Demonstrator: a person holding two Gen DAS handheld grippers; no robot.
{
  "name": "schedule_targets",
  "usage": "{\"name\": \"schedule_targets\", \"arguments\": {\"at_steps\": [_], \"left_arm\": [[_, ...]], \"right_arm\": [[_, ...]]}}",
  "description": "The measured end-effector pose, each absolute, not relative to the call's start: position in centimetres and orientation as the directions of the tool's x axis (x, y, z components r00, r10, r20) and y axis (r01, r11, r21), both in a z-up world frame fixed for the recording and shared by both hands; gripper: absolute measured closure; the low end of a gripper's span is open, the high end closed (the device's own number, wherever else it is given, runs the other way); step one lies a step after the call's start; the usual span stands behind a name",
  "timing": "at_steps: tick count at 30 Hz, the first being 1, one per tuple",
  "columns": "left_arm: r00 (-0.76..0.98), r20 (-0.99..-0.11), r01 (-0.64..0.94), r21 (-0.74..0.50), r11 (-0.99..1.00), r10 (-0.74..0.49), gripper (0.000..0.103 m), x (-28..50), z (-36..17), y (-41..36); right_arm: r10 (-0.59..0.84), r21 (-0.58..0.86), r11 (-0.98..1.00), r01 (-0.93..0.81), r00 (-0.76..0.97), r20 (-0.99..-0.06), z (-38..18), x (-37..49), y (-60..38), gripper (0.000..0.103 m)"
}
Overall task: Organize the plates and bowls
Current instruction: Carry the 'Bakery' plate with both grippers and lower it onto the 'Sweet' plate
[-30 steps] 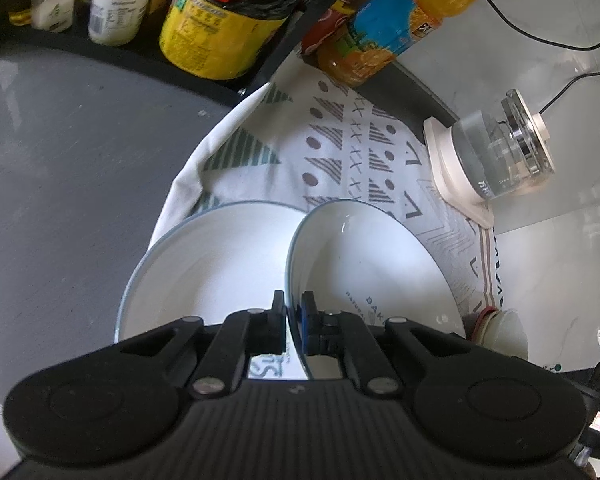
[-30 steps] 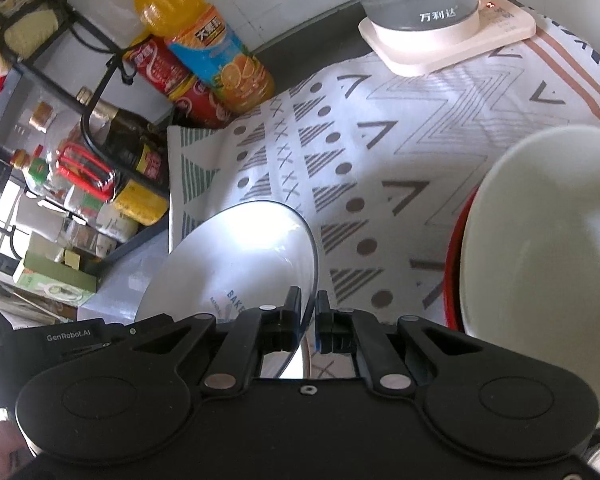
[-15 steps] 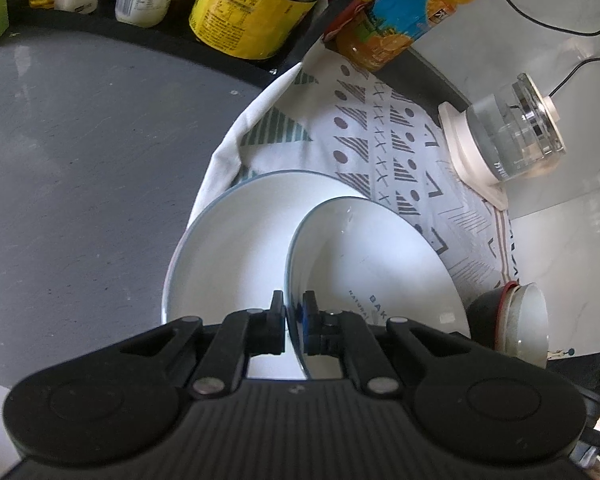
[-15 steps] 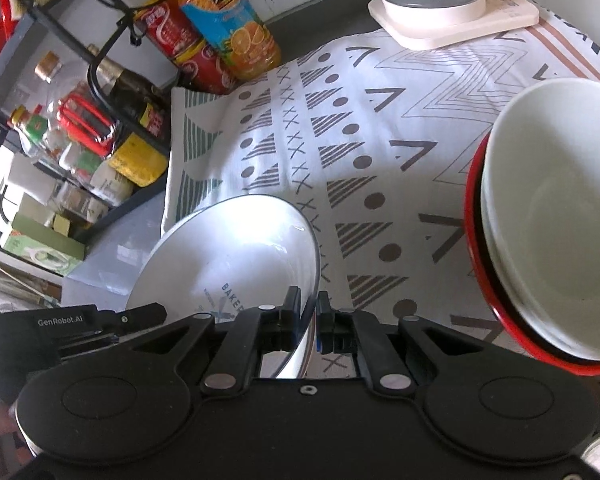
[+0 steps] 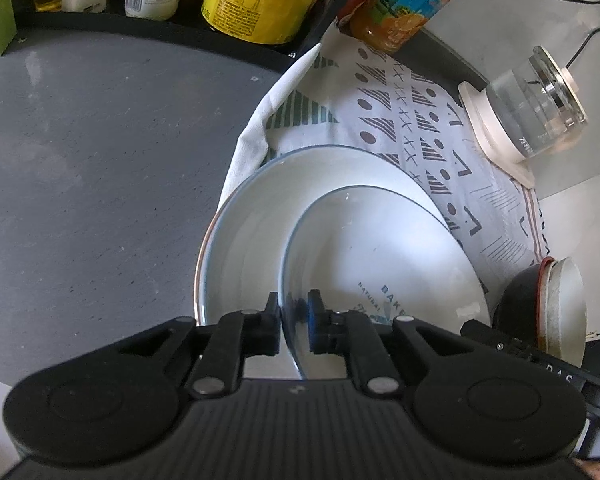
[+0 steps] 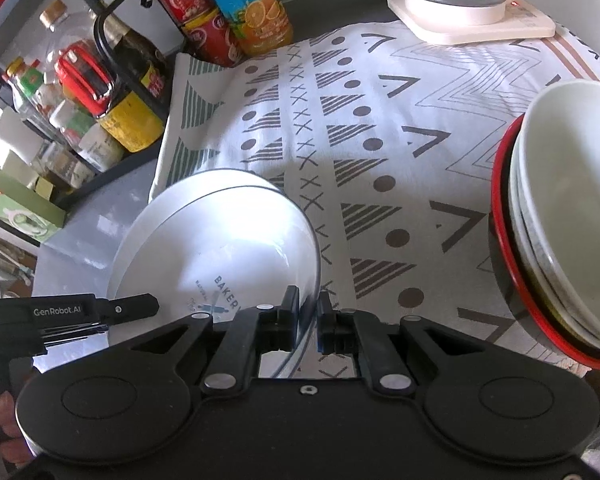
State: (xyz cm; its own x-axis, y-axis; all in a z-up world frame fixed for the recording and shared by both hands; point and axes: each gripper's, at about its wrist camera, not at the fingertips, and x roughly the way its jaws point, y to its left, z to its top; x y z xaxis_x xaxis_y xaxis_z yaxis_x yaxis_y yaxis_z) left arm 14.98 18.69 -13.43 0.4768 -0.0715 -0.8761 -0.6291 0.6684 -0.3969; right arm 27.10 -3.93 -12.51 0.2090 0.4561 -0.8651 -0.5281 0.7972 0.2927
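Observation:
A white plate with "BAKERY" print (image 5: 384,256) sits inside a larger white plate (image 5: 256,216) at the left corner of the patterned cloth. My left gripper (image 5: 294,316) straddles the printed plate's near rim, jaws slightly parted around it. My right gripper (image 6: 309,316) straddles the opposite rim of the same plate (image 6: 224,236), jaws also slightly parted. The left gripper's body (image 6: 80,312) shows at the left in the right wrist view. A stack of white bowls in a black-and-red bowl (image 6: 564,240) stands at the right, also seen in the left wrist view (image 5: 556,304).
A patterned white cloth (image 6: 380,140) covers the counter. A glass kettle on a cream base (image 6: 464,4) stands at the back. A juice bottle (image 6: 248,4), red cans and a black rack of sauce bottles (image 6: 112,92) line the back left. Grey counter (image 5: 100,160) lies beside the cloth.
Both grippers have lowered the printed plate into the larger plate. Their jaws have eased apart a little around its rim. The bowl stack has come further into view.

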Motion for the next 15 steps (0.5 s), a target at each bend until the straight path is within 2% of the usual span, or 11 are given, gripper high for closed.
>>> {"name": "schedule_targets", "arguments": {"at_steps": [15], "left_arm": [[0.44, -0.897, -0.632, -0.284, 0.721, 0.032, 0.093, 15.56, -13.26, 18.91]], "right_arm": [[0.447, 0.28, 0.788, -0.548, 0.198, -0.872, -13.41, 27.16, -3.15, 0.091]]}}
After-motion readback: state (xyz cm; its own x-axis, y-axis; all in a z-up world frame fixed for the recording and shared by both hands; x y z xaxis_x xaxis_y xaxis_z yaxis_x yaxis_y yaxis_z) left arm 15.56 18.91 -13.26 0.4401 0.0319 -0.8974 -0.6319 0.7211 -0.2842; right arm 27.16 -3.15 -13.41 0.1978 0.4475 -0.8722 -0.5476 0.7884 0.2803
